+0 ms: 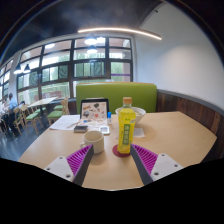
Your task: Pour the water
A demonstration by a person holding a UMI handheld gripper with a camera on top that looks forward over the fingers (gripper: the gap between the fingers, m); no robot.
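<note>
Nearest the lens, the two fingers of the tool (113, 160) reach forward over the near edge of a round, light wooden worktop (180, 135), each finger bearing a purple ribbed pad (80, 158) on its inner face. The fingers stand spread and released, gripping nothing. A tall clear plastic bottle of yellow drink with an orange cap and a yellow-green label (124, 128) stands upright on the worktop in the gap between the fingertips, closer to the right one, with bare wood showing on either side of it; whether a pad touches it cannot be told. Just left of the bottle, near the tip of the left finger, stands a small pale paper cup (94, 140); it appears to be apart from the bottle. Beyond the bottle, toward the far edge of the worktop, sits a white bowl-shaped vessel (137, 117), partly hidden by the bottle. A dark upright tablet or framed card (96, 109) stands farther back near the centre of the worktop, with a small blue object (82, 127) before it and white papers (64, 122) lying toward the far left edge. Behind the worktop runs a green upholstered bench back (145, 95). Large windows (80, 60) fill the rear wall, and a long ceiling light strip (120, 32) glows above.
</note>
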